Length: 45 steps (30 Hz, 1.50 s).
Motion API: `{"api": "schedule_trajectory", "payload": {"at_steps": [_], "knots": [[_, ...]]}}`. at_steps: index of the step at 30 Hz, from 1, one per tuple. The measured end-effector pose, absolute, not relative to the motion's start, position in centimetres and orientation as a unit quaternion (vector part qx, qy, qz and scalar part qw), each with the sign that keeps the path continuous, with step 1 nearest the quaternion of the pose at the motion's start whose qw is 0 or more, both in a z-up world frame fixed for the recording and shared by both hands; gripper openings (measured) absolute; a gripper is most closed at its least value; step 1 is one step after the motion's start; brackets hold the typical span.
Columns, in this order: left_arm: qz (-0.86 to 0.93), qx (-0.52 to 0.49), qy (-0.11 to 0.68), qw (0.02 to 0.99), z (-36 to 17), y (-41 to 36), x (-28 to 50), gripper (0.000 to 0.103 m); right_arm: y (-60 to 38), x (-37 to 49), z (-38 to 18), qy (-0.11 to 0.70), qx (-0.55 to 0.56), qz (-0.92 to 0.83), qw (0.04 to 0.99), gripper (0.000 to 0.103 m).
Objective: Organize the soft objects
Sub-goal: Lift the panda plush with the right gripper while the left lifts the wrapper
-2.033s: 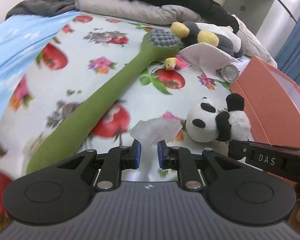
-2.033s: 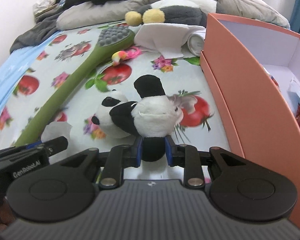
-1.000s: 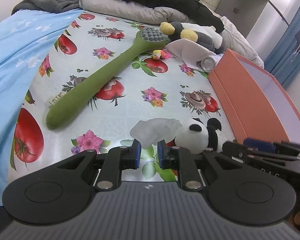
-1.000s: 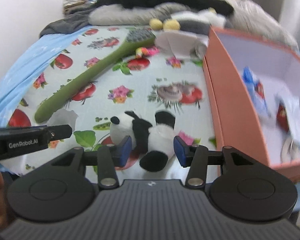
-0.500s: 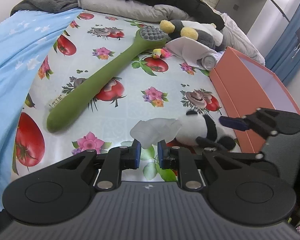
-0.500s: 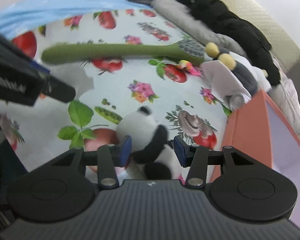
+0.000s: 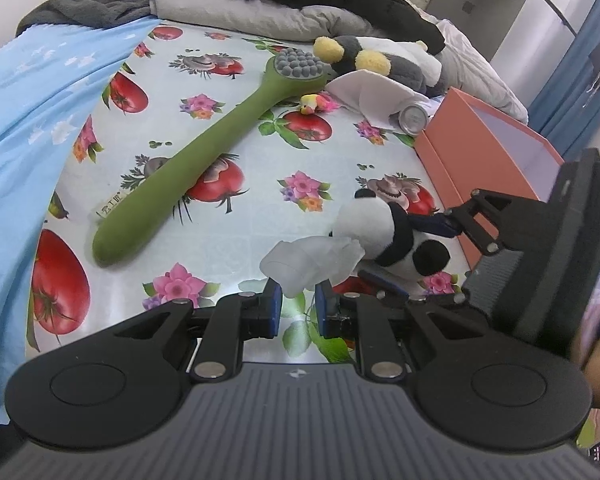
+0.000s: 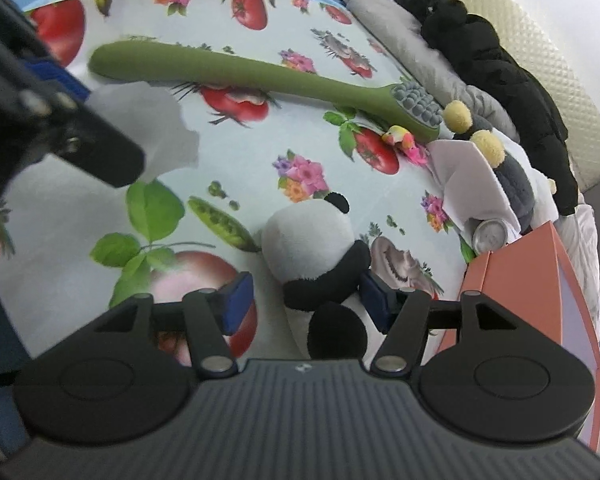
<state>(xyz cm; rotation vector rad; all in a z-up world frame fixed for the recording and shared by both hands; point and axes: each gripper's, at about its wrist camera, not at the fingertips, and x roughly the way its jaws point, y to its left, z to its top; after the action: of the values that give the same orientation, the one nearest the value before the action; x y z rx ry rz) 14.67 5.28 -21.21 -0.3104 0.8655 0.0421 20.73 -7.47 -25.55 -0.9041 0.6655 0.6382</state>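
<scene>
- Blue sheet (image 7: 16,128): far left, lying over the edge of the fruit-print cloth (image 7: 236,128) that covers the bed.
- Green plush toothbrush (image 7: 204,152): lying diagonally on the cloth, grey bristle head at its far end, well apart from both my tools.
- My left gripper (image 7: 296,308): pointing down at the cloth, jaws nearly together and clenched on a crumpled translucent white piece (image 7: 308,260), which sticks up out of the pads.
- Panda plush (image 8: 312,248): lying on the cloth just right of that white piece, head away from me, black legs toward me.
- My right gripper (image 8: 306,300): rolled onto its side, pointing down, jaws straddling the panda's lower body. They have just been opening; the right pad sits against the plush, the left pad stands clear of it, so it is released.
- Grey-and-yellow plush (image 7: 376,60), white cloth (image 7: 376,92) and a can end (image 7: 412,118): far side, just beside the box.
- Orange box (image 7: 480,148): right edge, open-topped; its contents are out of sight.
</scene>
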Motion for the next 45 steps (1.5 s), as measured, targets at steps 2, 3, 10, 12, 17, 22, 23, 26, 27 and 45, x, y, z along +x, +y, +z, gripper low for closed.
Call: {"api": "schedule_trajectory", "payload": {"at_steps": [2,3,10,12,17,22,23,26,27,45], "knots": [[0.021,-0.148,0.417,0.896,-21.1,5.3,14.6,0.02,-7.4,21.1,-25.6,0.305,-0.419,0.293,0.803,0.042],[0.022,-0.148,0.417,0.897,-21.0,5.3,14.6,0.02,-7.5,21.3,-25.6,0.302,-0.418,0.288,0.807,0.042],[0.029,-0.148,0.412,0.899,-20.4,5.7,14.4,0.02,-8.7,22.6,-24.1,0.317,-0.37,0.267,0.831,0.039],[0.03,-0.149,0.409,0.9,-20.1,5.8,14.4,0.02,-9.2,22.7,-23.7,0.32,-0.352,0.262,0.84,0.039],[0.017,-0.147,0.404,0.903,-19.0,5.7,14.4,0.021,-11.4,23.1,-21.9,0.342,-0.269,0.249,0.865,0.039],[0.008,-0.134,0.39,0.911,-17.4,5.0,14.0,0.021,-13.2,22.5,-19.8,0.348,-0.188,0.233,0.888,0.039],[0.007,-0.135,0.388,0.912,-17.1,4.9,13.9,0.021,-13.5,22.3,-19.3,0.348,-0.171,0.232,0.892,0.039],[0.003,-0.134,0.383,0.914,-16.1,4.5,13.4,0.021,-14.5,21.4,-17.9,0.345,-0.128,0.225,0.902,0.039],[0.001,-0.132,0.381,0.915,-15.7,4.3,13.3,0.021,-14.8,21.1,-17.4,0.342,-0.115,0.223,0.906,0.039],[-0.021,-0.128,0.328,0.936,-9.0,1.9,10.0,0.021,-19.6,14.6,-9.5,0.302,0.012,0.219,0.928,0.039]]}}
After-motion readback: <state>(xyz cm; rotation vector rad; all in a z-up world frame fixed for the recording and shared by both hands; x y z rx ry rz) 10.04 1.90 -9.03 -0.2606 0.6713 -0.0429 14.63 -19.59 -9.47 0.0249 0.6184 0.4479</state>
